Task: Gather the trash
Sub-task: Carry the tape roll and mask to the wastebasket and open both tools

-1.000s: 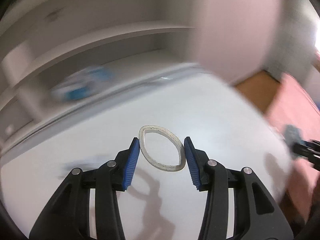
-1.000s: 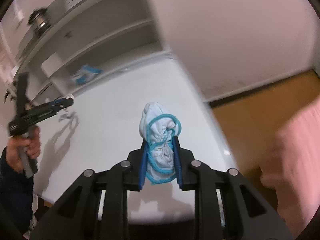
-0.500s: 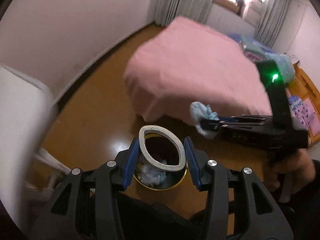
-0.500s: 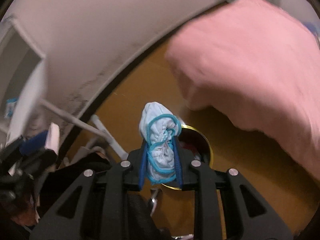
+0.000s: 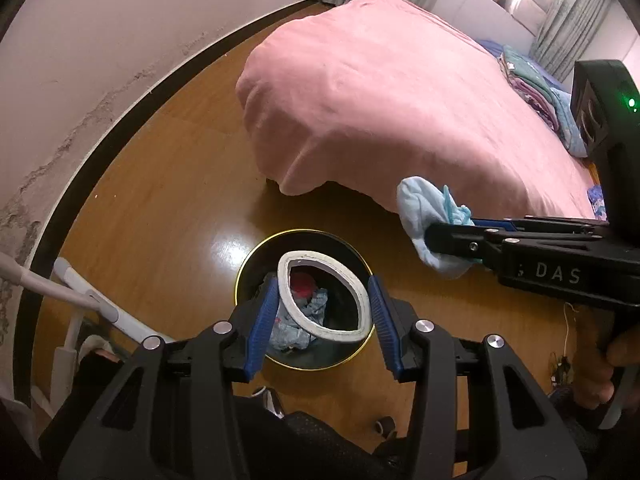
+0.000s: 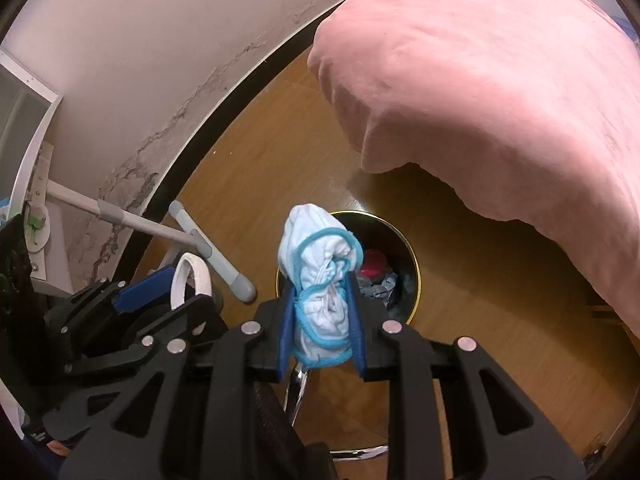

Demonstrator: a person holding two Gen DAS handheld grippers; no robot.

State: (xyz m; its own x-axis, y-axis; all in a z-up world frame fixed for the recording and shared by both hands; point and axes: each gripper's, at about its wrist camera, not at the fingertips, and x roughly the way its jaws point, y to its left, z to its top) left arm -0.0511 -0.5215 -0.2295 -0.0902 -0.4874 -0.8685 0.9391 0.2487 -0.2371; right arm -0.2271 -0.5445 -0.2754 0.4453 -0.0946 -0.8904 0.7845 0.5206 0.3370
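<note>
- Where the floor shows at lower centre of the left wrist view, one black gold-rimmed bin (image 5: 347, 249) holds crumpled blue scraps and one red item.
- Left gripper (image 5: 323, 307): jaws clamped on one white tape ring (image 5: 362, 294), over the bin.
- Right gripper (image 6: 320, 320): jaws clamped on one blue-edged white wad (image 6: 316, 264), at frame centre.

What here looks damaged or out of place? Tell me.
The pale wall is cracked and stained above the dark skirting board. The white tape ring, squeezed oval in the left gripper, and the blue-edged crumpled cloth in the right gripper are simply trash over the gold-rimmed bin.
</note>
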